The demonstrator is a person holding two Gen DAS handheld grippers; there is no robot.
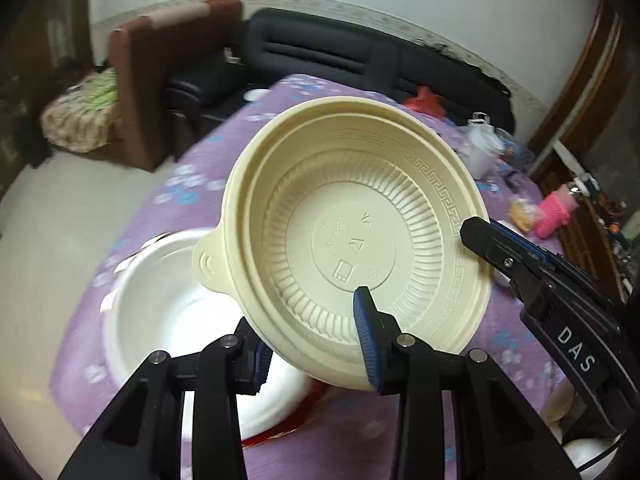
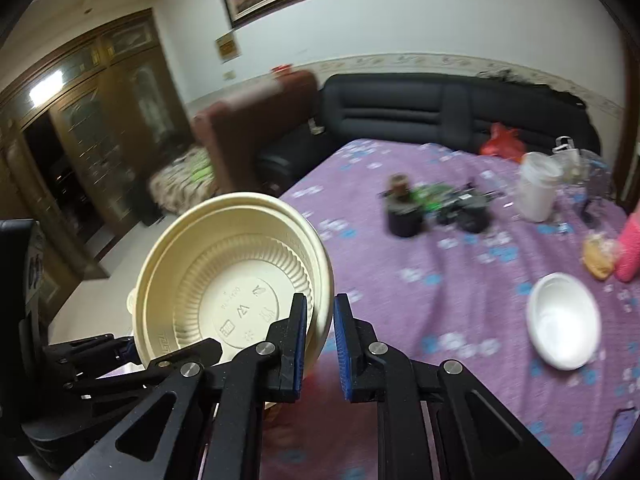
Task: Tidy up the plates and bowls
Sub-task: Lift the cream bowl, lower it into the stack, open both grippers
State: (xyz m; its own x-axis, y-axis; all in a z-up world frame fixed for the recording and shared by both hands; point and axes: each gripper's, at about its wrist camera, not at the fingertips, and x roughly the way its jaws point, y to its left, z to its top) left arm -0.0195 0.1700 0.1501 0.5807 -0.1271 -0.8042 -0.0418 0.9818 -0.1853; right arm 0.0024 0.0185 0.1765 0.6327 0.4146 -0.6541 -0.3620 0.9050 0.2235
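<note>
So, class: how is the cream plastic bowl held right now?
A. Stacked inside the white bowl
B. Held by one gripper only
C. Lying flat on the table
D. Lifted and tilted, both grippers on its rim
D: the cream plastic bowl hangs tilted above the purple tablecloth, with the left gripper and right gripper each straddling its rim.

Lid (image 1: 356, 236) held tilted above the worktop (image 1: 200, 184), between both hand-held grippers: left hand-held gripper (image 1: 316, 340) on its near rim, right hand-held gripper (image 2: 320, 340) on its right rim. Below-left of lid, a plate (image 1: 160, 300) on the worktop. In right wrist view, small bowl (image 2: 564, 320) on worktop to the right; cup (image 2: 538, 190) farther back, jar (image 2: 404, 210) left of it. Sofa (image 2: 440, 112) behind worktop, armchair (image 1: 160, 80) left of sofa.
</note>
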